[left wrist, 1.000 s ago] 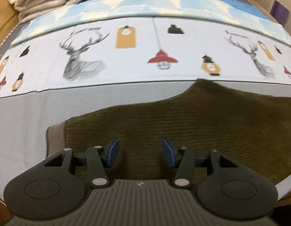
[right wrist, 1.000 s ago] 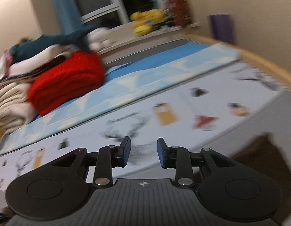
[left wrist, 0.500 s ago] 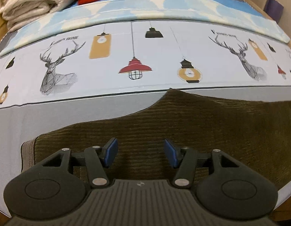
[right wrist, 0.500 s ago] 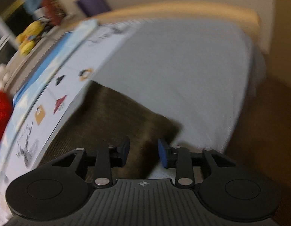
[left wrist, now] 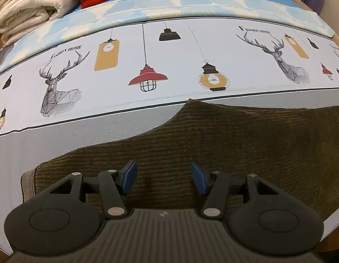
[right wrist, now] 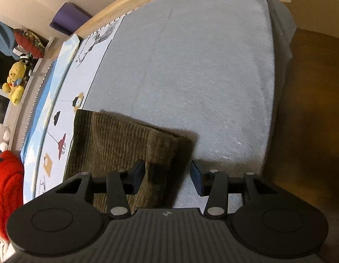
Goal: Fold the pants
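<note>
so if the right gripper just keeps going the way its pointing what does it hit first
Most likely the corner of the brown corduroy pants: the right gripper, jaws just opened and empty, straddles that edge, with the grey bedsheet beside it. Depth is hard to judge here.

Pants (left wrist: 213,144) flat on bed (right wrist: 191,65), folded blankets (left wrist: 33,6) behind at far edge

Pants (left wrist: 235,144) are showing ribbed, matt olive corduroy. Bed sheet (right wrist: 191,65) is appearing as finely woven grey cloth. Printed cover (left wrist: 180,65) is looking smooth and matt. Each claw, left (left wrist: 164,177) and right (right wrist: 167,177), is displaying matt black plastic, blue pads, metal pins.
</note>
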The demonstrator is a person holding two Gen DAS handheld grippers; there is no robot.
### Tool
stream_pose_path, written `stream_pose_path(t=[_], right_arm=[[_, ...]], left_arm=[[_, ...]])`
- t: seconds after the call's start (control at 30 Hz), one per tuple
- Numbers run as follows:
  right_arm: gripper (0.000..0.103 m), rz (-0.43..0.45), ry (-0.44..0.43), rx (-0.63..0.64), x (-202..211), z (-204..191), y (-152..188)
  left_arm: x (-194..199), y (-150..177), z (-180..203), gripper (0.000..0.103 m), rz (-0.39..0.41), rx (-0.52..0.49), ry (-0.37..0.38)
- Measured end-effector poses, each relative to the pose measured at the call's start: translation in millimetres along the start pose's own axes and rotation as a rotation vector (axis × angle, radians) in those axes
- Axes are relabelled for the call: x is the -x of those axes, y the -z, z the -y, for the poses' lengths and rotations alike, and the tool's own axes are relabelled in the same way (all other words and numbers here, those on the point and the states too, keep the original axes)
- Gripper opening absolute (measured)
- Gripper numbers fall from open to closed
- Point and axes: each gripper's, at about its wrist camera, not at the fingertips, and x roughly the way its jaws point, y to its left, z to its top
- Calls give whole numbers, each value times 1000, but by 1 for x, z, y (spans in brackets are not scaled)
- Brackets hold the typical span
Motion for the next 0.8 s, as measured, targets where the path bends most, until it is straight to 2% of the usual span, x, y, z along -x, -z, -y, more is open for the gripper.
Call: stream_pose_path(t=[0.1, 0.13, 0.17, 0.2, 0.37, 0.43, 0.5, 0.57, 0.63, 0.7, 0.8], right_arm=[[48, 21, 2, 1, -5, -4, -3], [45, 29, 4, 4, -5, -4, -3], [30, 38, 15, 10, -5, -5, -4], [27, 41, 24, 16, -6, -8, -4], [23, 88, 29, 18, 8, -19, -1], [22, 129, 34, 75, 19, -37, 3], [22, 204, 46, 249, 39, -77, 16], [22, 302, 32, 532, 63, -130, 46], [22, 399, -62, 802, 88, -176, 92], [22, 467, -196, 1029, 111, -213, 151], [22, 461, -370, 1252, 128, -245, 233]], left_arm=[[1, 1, -5, 60, 3, 2, -1], [2, 2, -7, 60, 4, 1, -2], [2, 2, -9, 60, 5, 2, -2], [3, 2, -11, 60, 6, 5, -3], [8, 3, -25, 60, 16, 36, -7], [11, 4, -29, 60, 20, 42, -7], [14, 6, -33, 60, 27, 45, -5], [16, 8, -38, 60, 32, 49, -6], [18, 11, -44, 60, 34, 57, -9], [20, 14, -52, 60, 36, 68, -13], [22, 18, -63, 60, 39, 84, -16]])
